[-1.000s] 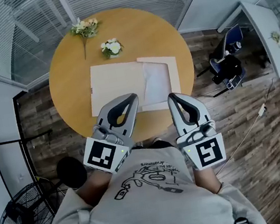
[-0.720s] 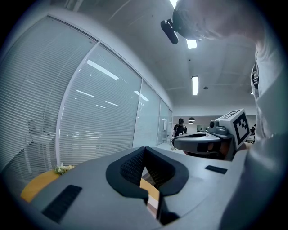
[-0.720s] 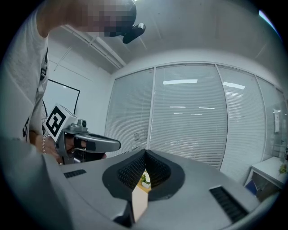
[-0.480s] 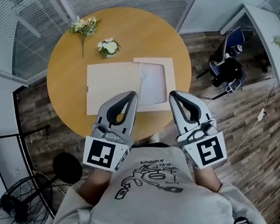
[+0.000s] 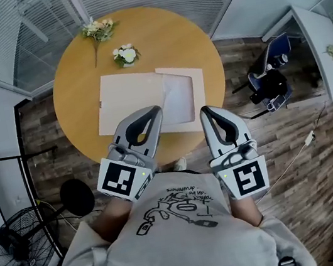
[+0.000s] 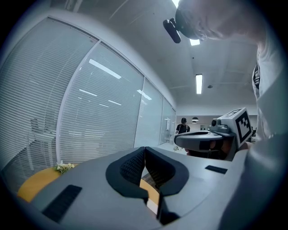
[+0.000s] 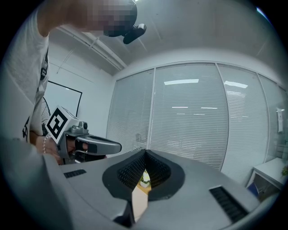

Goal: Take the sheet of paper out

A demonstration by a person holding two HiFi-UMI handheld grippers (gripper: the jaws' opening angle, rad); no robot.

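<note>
Left gripper [image 5: 157, 110] clenched tight, nothing btwn the jaws: in the left gripper view the ribbed pads [image 6: 130, 166] meet at the tips. Right gripper [image 5: 204, 113], same story, pads [image 7: 132, 173] together and empty. Both point level, side by side, close in front of the person's chest.

Now the sheet of paper [image 5: 179, 98]: pale, lying flat at the right end of a beige envelope [image 5: 129, 101]. Beige edge frames it on the far, right and near sides, so it's prob. not out yet. Whether it's under a flap or a clear window, can't tell. Sheet's long axis runs near-to-far, tilted a bit. Envelope's long axis runs left-to-right across the round table [image 5: 74, 81].

Key relation: the sheet lies ahead of both tools, to the far side. In the head view it falls btwn the two tips. Left tip overlaps the envelope by the sheet's left edge, right tip sits over the envelope's near-right corner. How high they ride above the tabletop, can't tell.

Right gripper is on the sheet's side, so my bet is right picks and left pins the envelope body. Both have to open up first.

Further out: white flower bunch [image 5: 126, 55] just beyond the envelope's far edge, and a flower sprig [image 5: 97, 30] at the table's far rim.
</note>
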